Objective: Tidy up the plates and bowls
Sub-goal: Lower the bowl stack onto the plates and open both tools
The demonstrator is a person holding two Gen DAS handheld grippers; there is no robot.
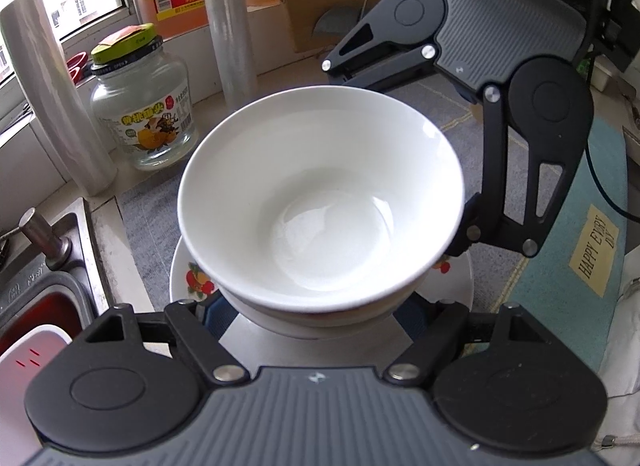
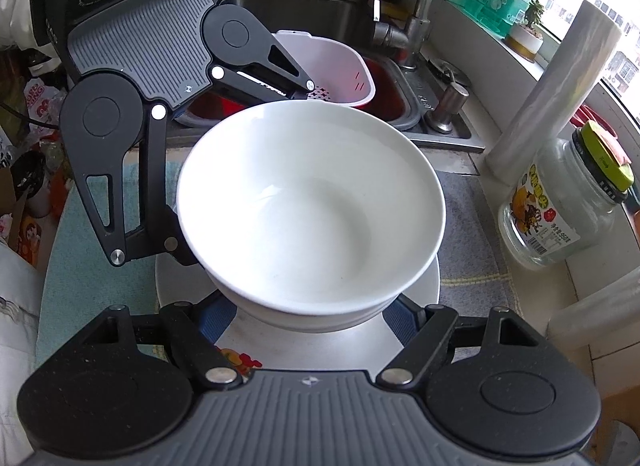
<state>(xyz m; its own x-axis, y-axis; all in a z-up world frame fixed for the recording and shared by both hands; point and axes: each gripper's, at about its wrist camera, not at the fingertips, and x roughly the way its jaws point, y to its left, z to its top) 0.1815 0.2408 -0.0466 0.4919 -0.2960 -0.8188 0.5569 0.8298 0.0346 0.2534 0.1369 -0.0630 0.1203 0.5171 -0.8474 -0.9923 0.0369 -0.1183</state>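
Your left gripper (image 1: 308, 314) sits at the bottom of its own view, jaws part-spread, with the blue pads (image 1: 210, 312) on either side of the lower bowl (image 1: 280, 316) and against its wall. It is pinching that bowl low down, under the rim of the top bowl (image 1: 320, 193)

Your right gripper (image 2: 306, 316) does the same from the opposite side: blue pads (image 2: 218, 320) flank the lower bowl and clamp it. In the left wrist view one right finger shows behind the far rim and the other against the bowl's right side

Two white bowls are nested, both empty and upright, the top one seated inside the lower one. The stack is over the middle of the fruit-print plate (image 1: 456, 286). Can't tell whether the lower bowl's foot touches the plate, the grippers hide it

That plate lies flat on the grey mat (image 1: 148, 217), with the teal mat (image 1: 560, 298) beside it on the right of the left wrist view

Glass jar (image 1: 144, 121) with a yellow-green lid stands near the bowls, apart from them, by the window. Cling-film roll (image 1: 52, 97) stands upright just beside the jar. Sink (image 2: 288, 5) is beyond the bowls in the right wrist view, with a white colander (image 2: 344, 61) in it
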